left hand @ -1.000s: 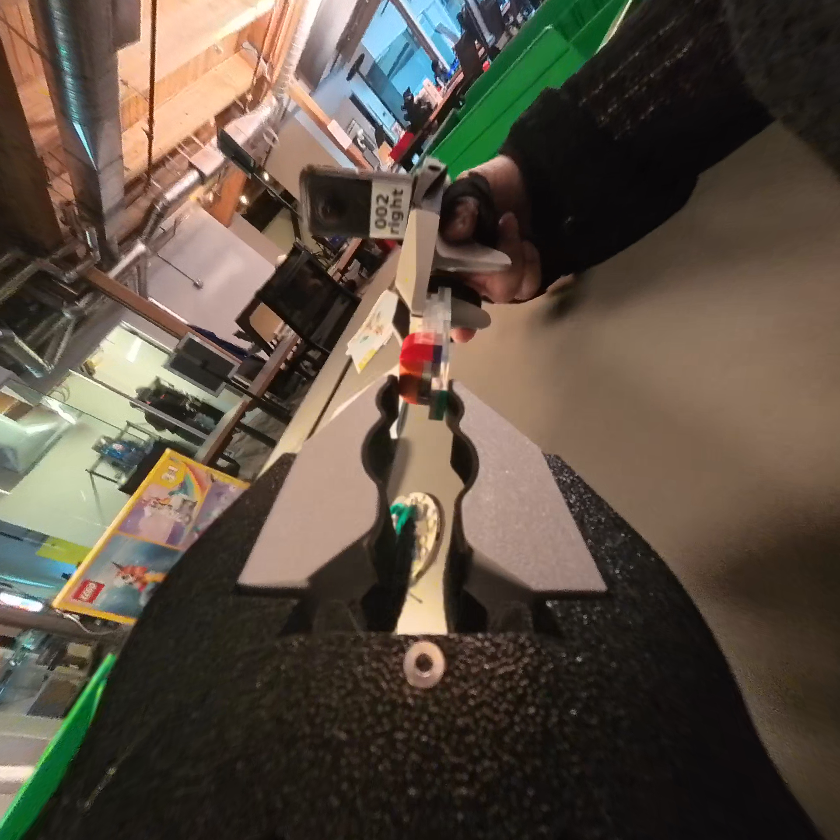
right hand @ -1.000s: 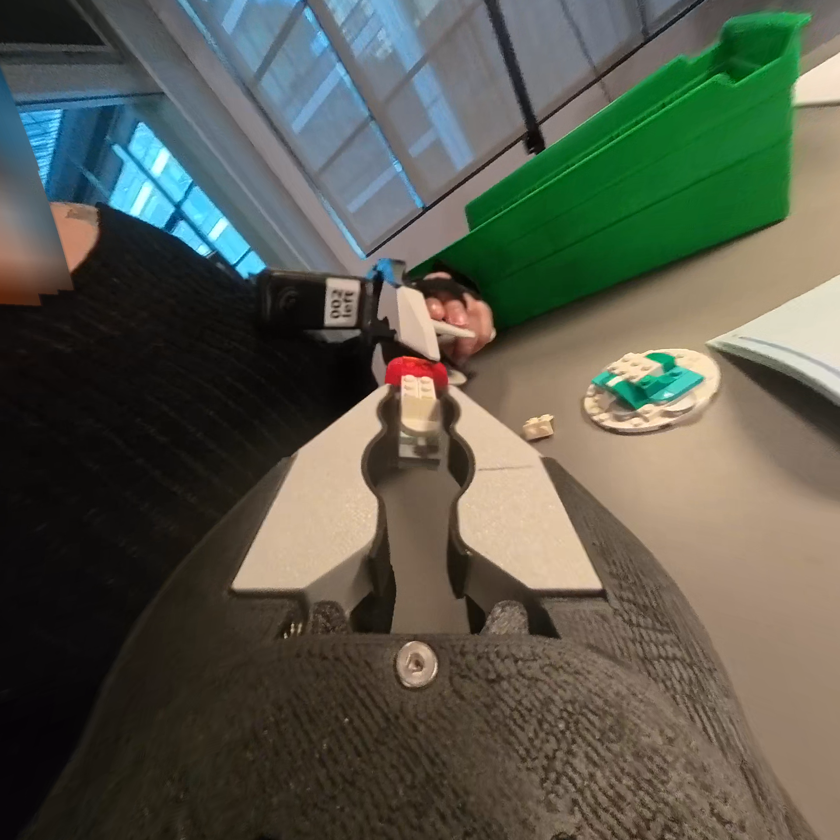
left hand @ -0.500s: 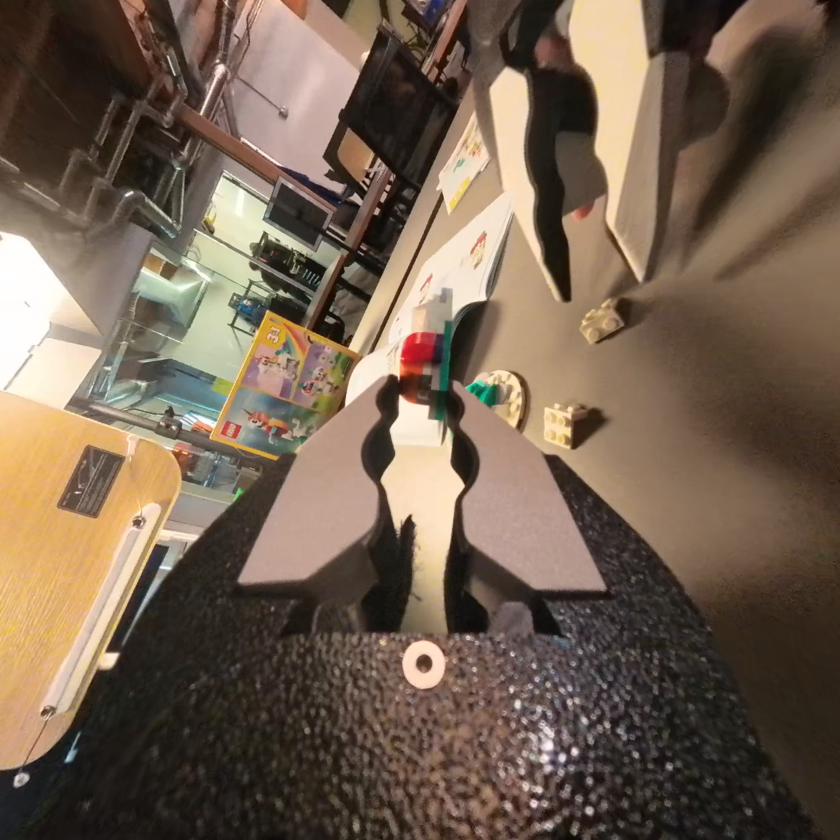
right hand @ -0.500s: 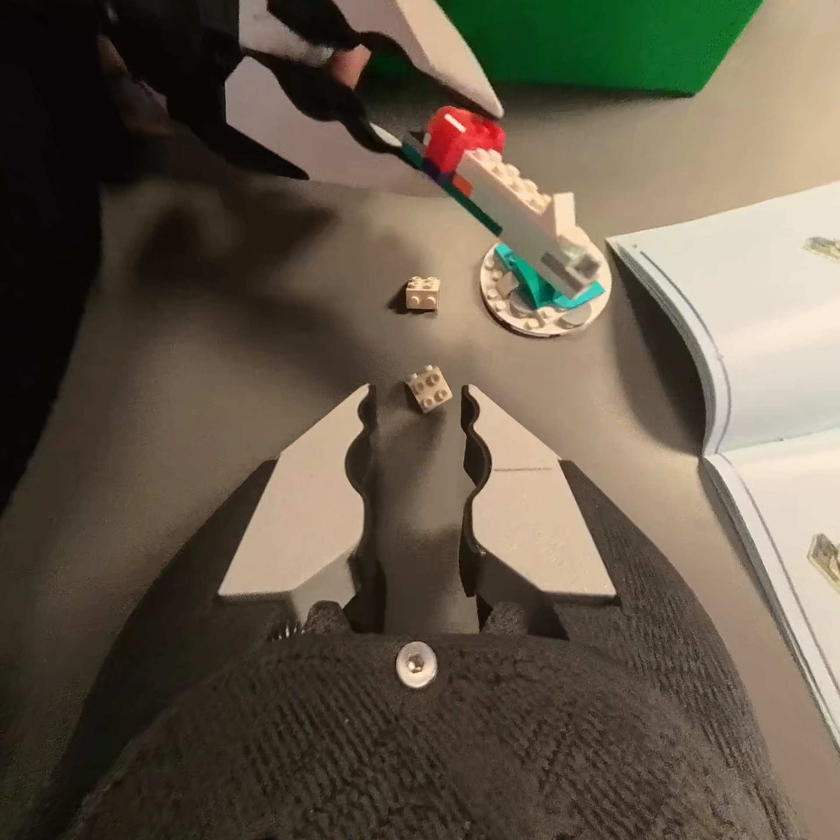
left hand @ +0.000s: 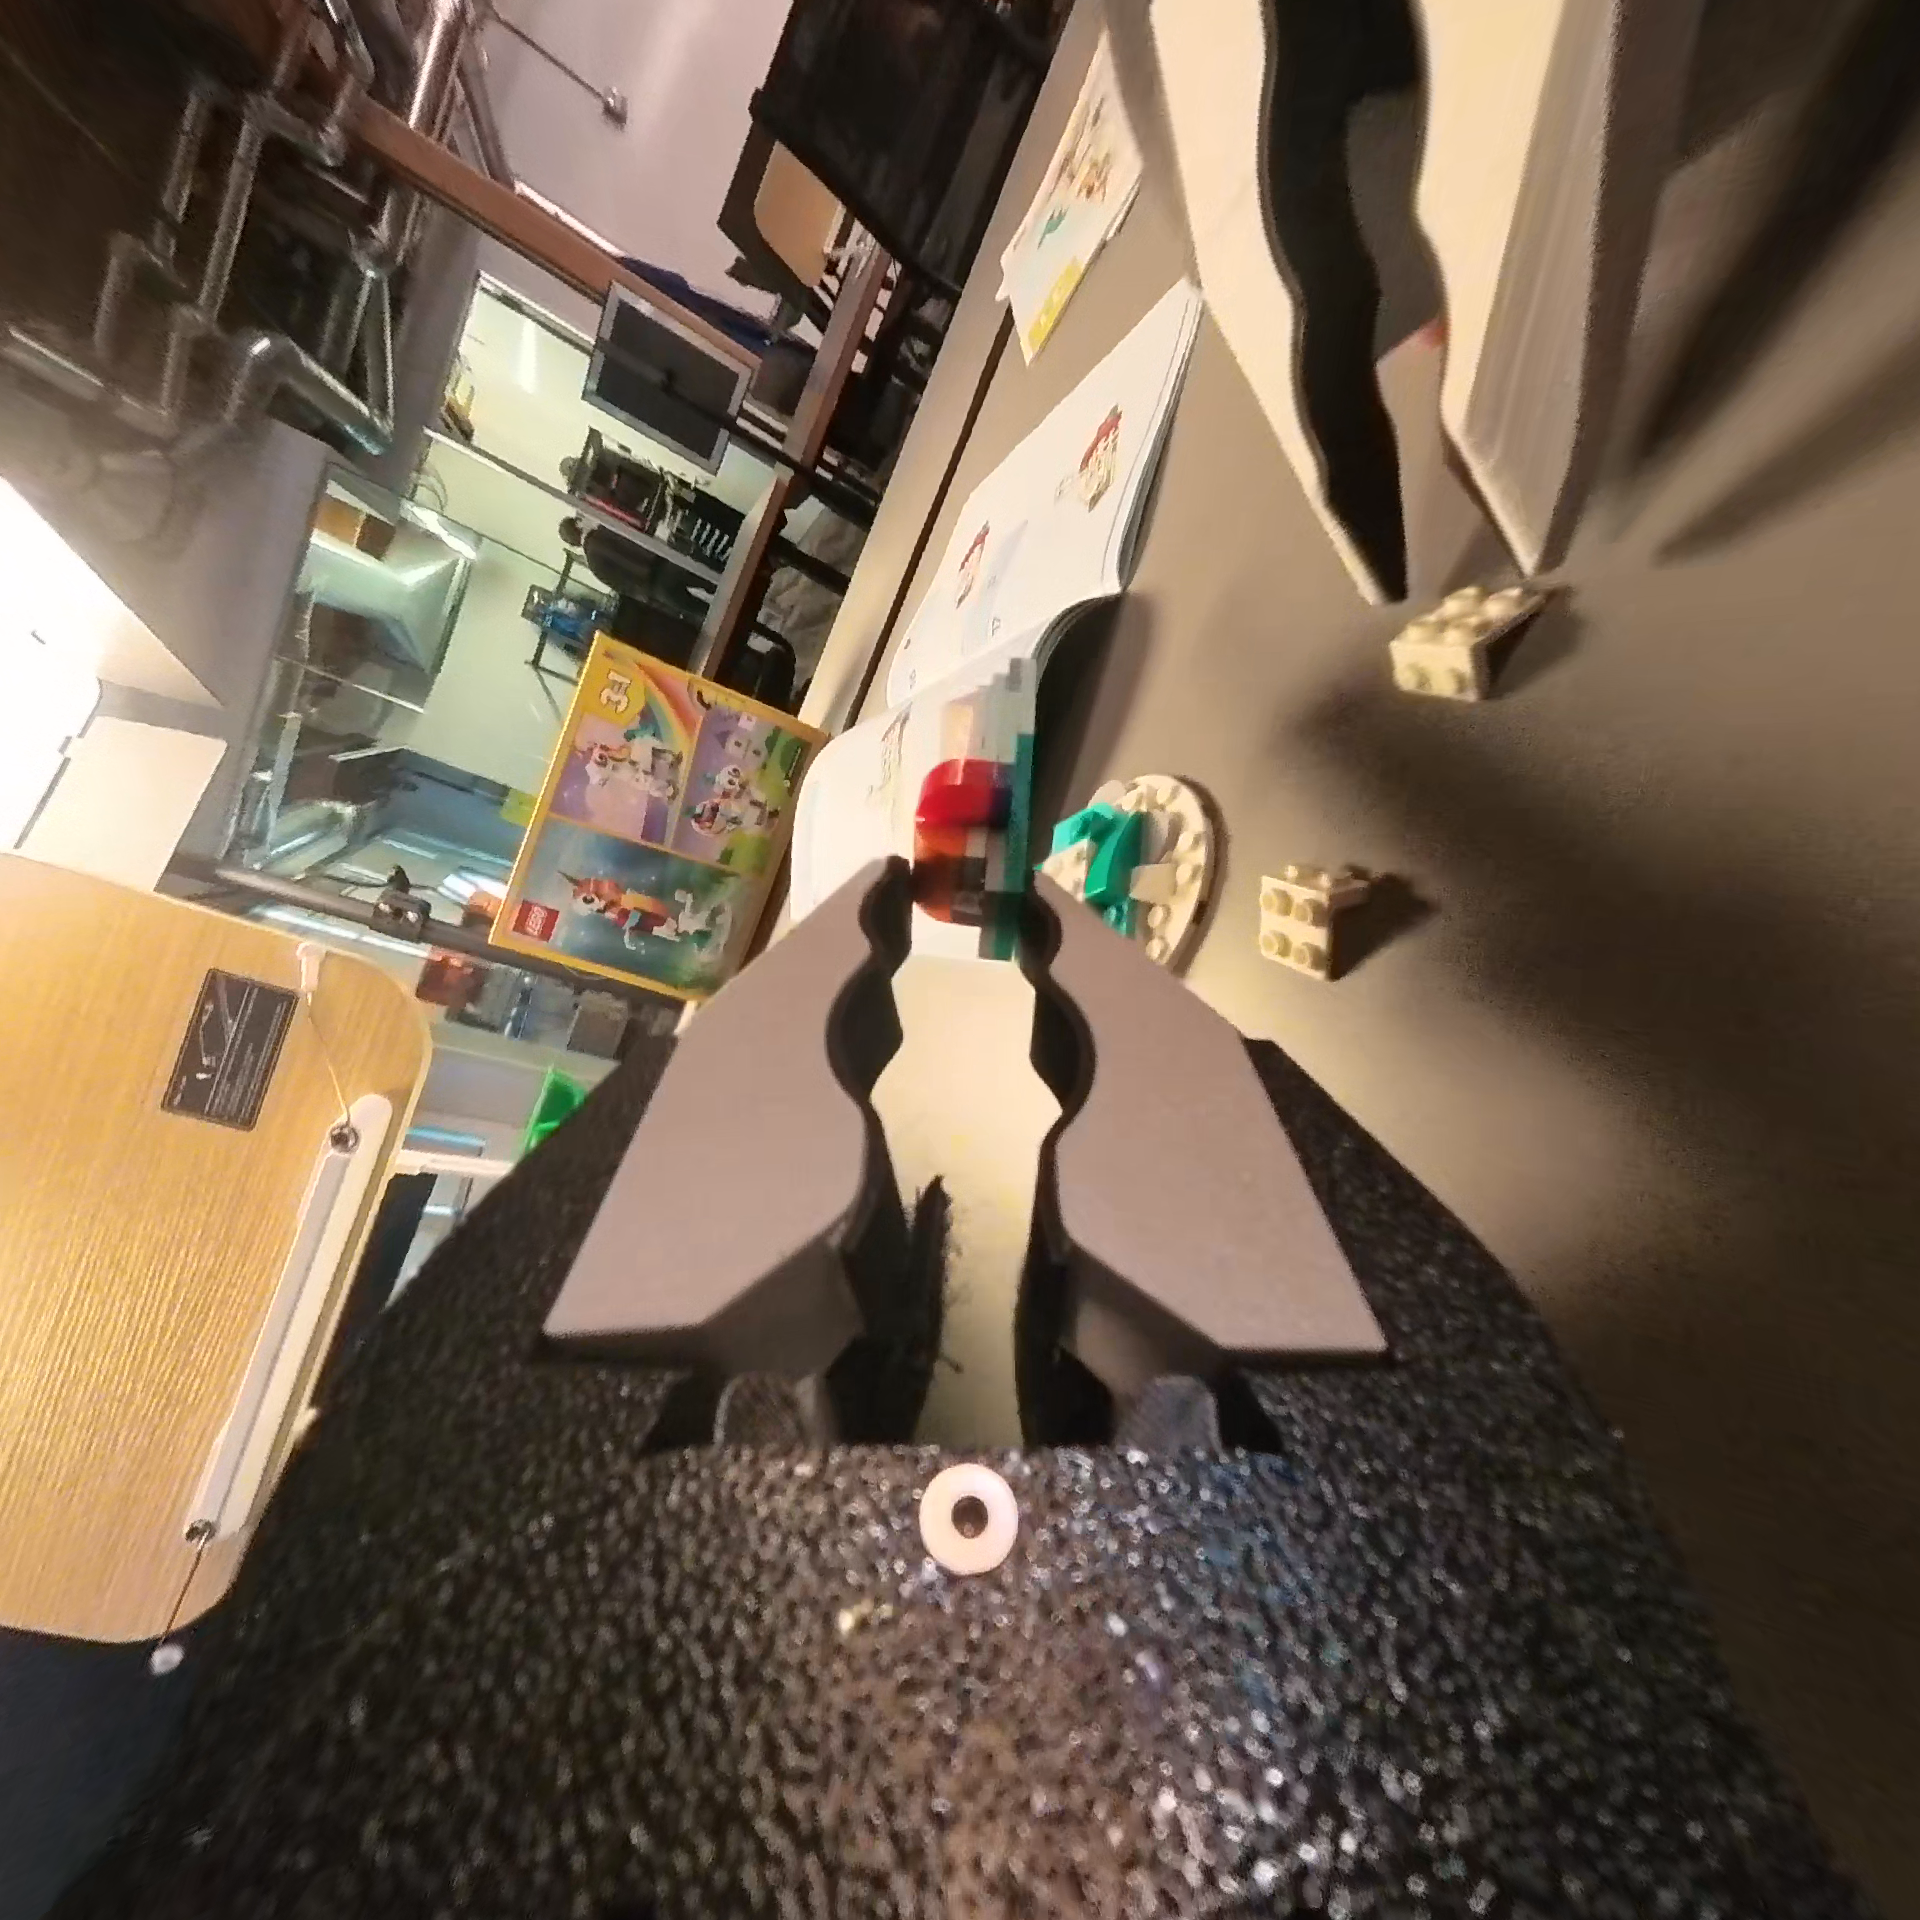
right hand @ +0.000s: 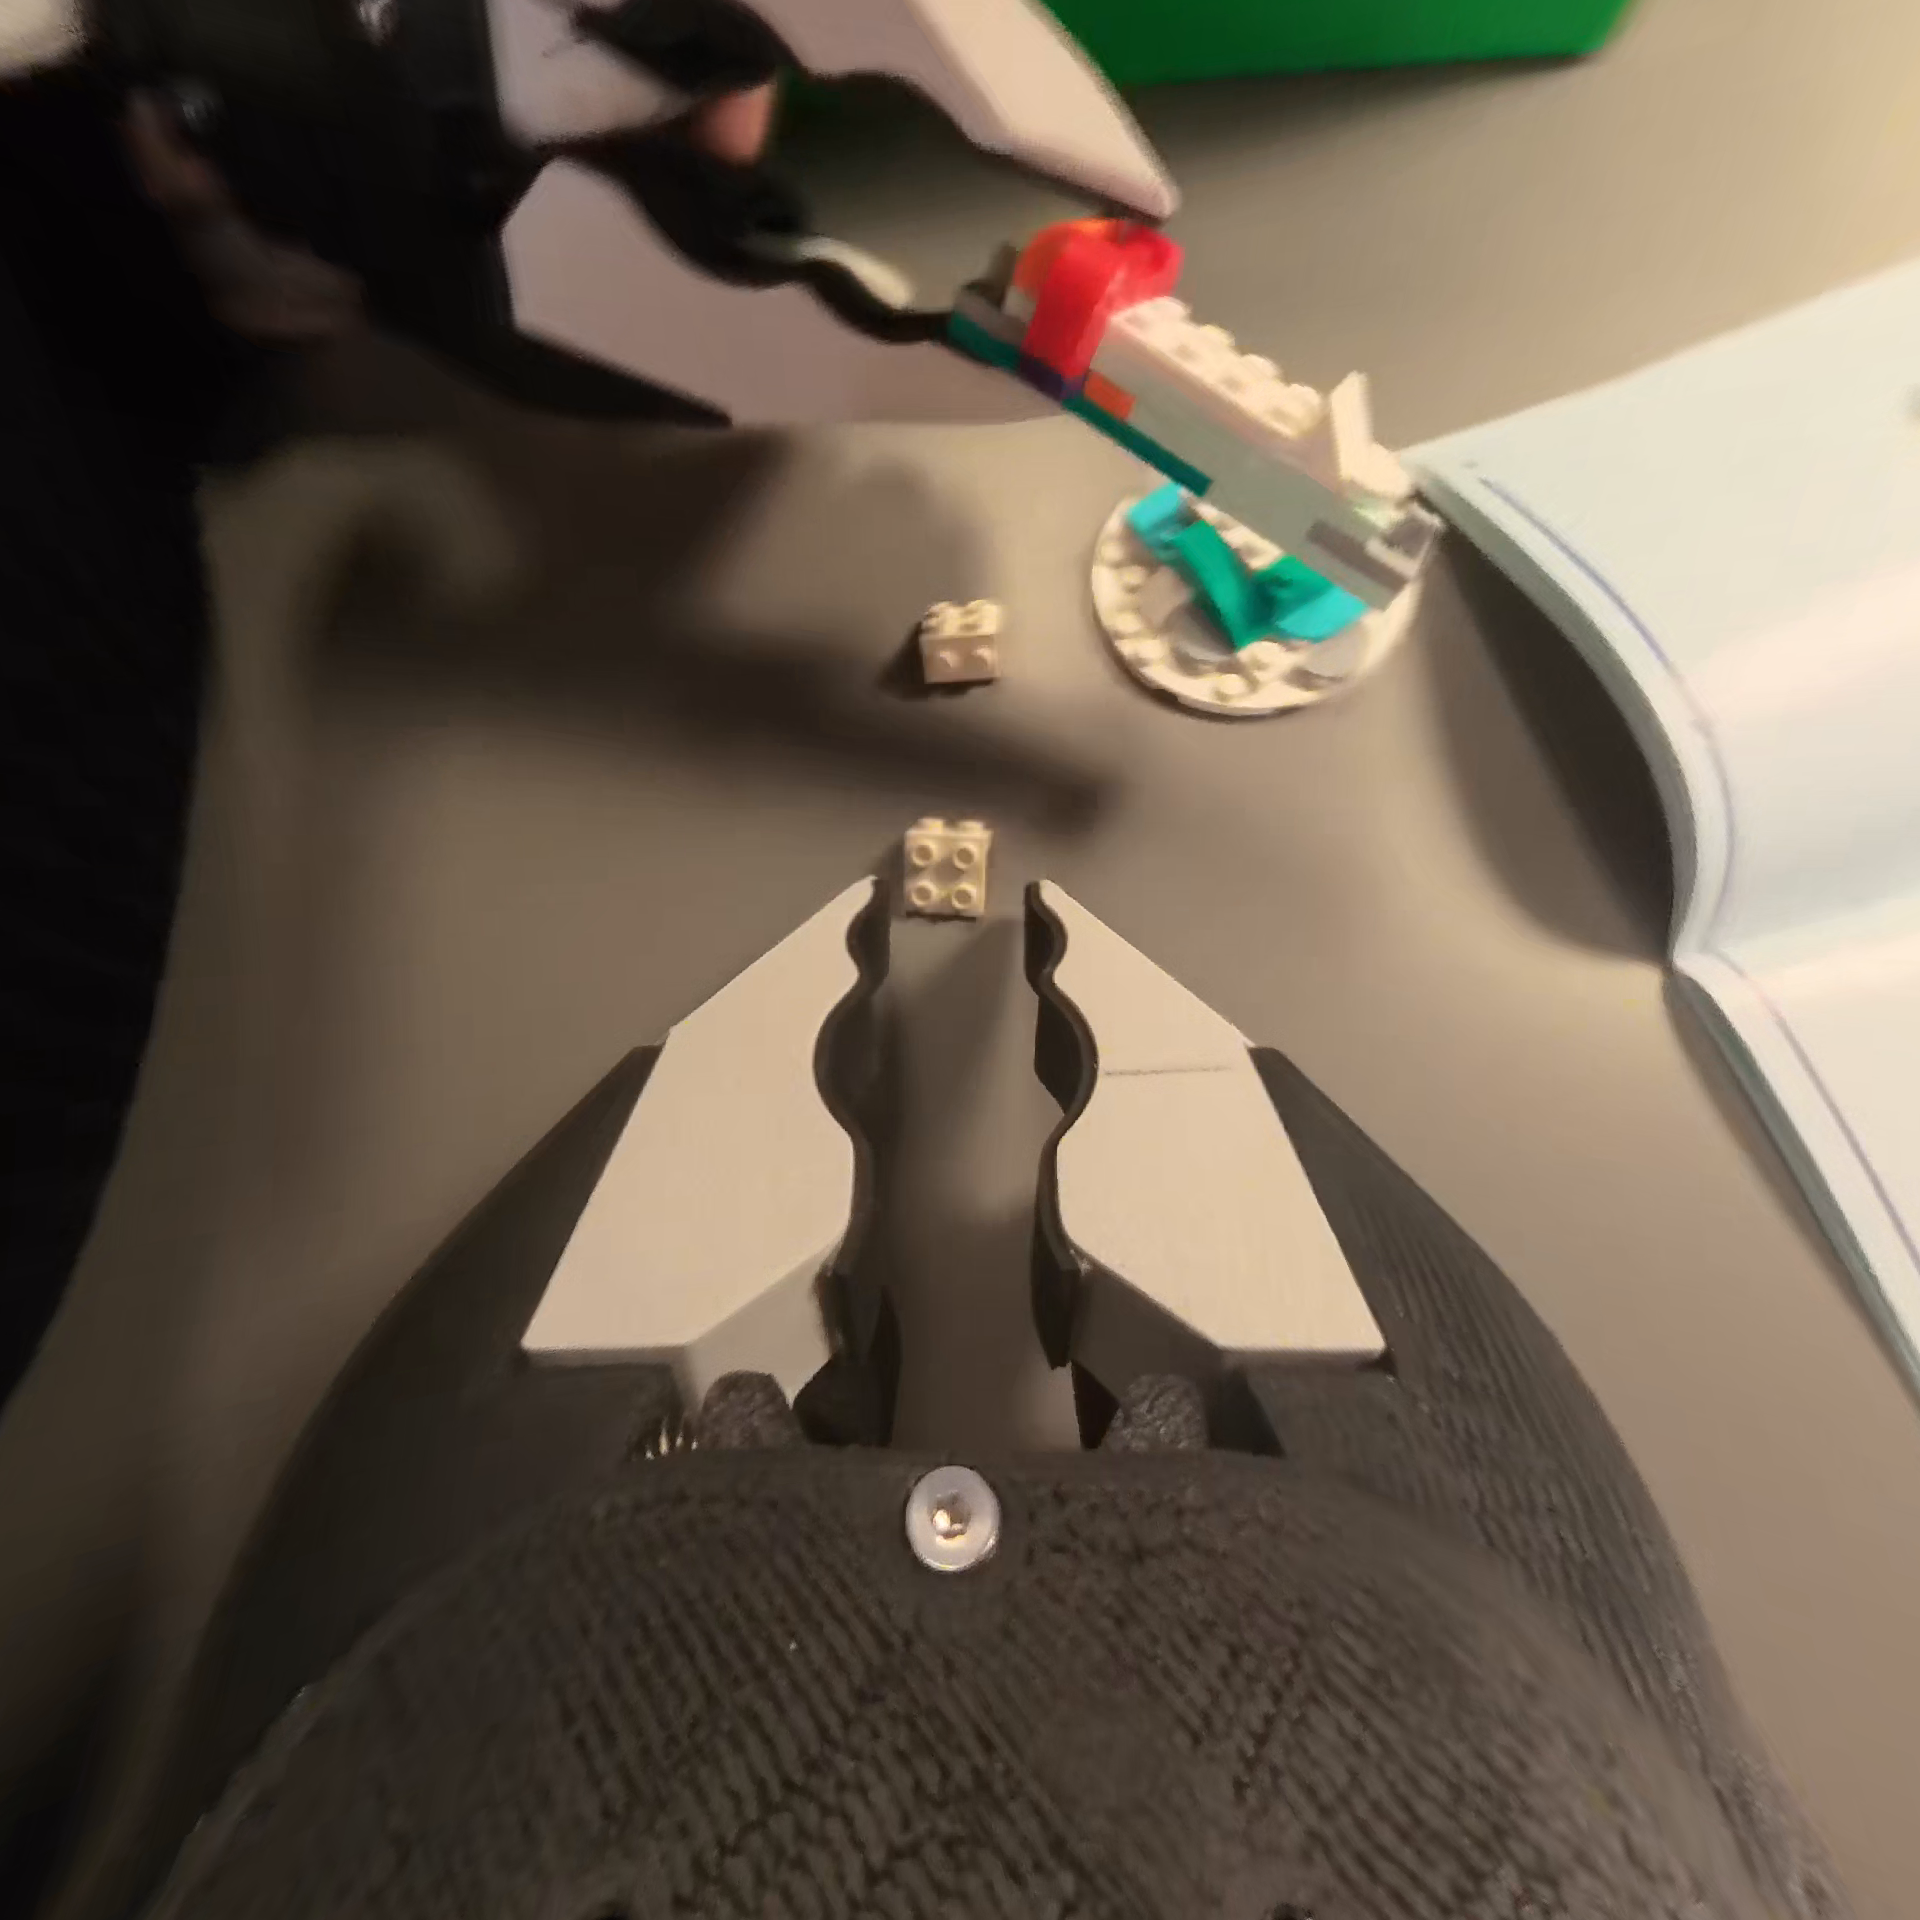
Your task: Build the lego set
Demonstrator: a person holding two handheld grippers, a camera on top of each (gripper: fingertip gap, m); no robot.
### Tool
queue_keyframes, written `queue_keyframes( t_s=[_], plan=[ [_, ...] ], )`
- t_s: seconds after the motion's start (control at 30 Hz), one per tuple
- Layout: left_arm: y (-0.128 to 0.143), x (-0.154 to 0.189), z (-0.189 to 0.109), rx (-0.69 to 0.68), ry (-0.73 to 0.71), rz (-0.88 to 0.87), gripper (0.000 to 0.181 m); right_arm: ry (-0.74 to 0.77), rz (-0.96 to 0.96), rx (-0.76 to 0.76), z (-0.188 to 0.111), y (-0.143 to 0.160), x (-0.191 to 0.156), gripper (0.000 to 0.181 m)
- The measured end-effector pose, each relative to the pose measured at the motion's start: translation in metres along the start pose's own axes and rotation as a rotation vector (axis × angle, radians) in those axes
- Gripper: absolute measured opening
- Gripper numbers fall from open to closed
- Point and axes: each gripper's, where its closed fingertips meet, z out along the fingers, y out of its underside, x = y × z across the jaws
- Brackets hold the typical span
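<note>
My left gripper [left hand: 968, 888] is shut on a part-built lego model [left hand: 977, 831] of red, white and green bricks; it also shows in the right wrist view [right hand: 1174, 384], held above the table by the left gripper [right hand: 1039, 270]. My right gripper [right hand: 951, 899] is open and empty, low over the table, with a small white 2x2 brick [right hand: 945, 868] just ahead of its tips. It shows in the left wrist view [left hand: 1455, 561] over the same brick [left hand: 1460, 649]. A second white brick [right hand: 961, 644] [left hand: 1309, 920] lies farther off. A round white plate with teal pieces [right hand: 1247, 613] [left hand: 1143, 873] lies beside it.
An open instruction booklet [right hand: 1766, 727] [left hand: 1039, 561] lies at the right of the grey table [right hand: 520, 831]. A green bin [right hand: 1351, 42] stands at the far edge. The yellow set box [left hand: 644, 831] stands beyond the table, and a wooden chair back [left hand: 156, 1247] is at the left.
My right gripper let go of the model, opened and dropped down to the table over the near white brick. My left gripper kept the model and swung to face the booklet.
</note>
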Motion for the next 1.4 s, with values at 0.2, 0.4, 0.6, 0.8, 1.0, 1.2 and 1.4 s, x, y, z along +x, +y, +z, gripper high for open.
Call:
queue_keyframes(
  t_s=[0.2, 0.4, 0.6, 0.8, 1.0, 1.2, 1.4],
  plan=[
    [0.007, 0.003, 0.005, -0.076, -0.006, -0.022, 0.018, 0.095, 0.014, 0.046, 0.004, 0.001, -0.003, 0.023],
    [0.008, 0.004, 0.006, -0.096, -0.011, -0.035, 0.018, 0.128, 0.031, 0.038, 0.007, 0.0, -0.003, 0.014],
    [-0.001, -0.004, 0.009, -0.077, -0.048, -0.128, 0.018, 0.301, 0.126, 0.314, -0.024, -0.055, 0.021, 0.014],
    [-0.004, -0.006, 0.01, -0.079, -0.083, -0.097, 0.018, 0.406, 0.16, 0.406, -0.039, -0.088, 0.032, 0.014],
    [-0.013, -0.008, 0.007, -0.048, -0.113, -0.038, 0.018, 0.392, 0.21, 0.345, -0.03, -0.087, 0.038, 0.014],
    [-0.016, -0.008, 0.006, -0.037, -0.124, -0.018, 0.018, 0.367, 0.217, 0.293, -0.024, -0.087, 0.036, 0.014],
    [-0.017, -0.008, 0.006, -0.033, -0.13, 0.007, 0.018, 0.335, 0.241, 0.25, -0.021, -0.084, 0.034, 0.014]
  ],
)
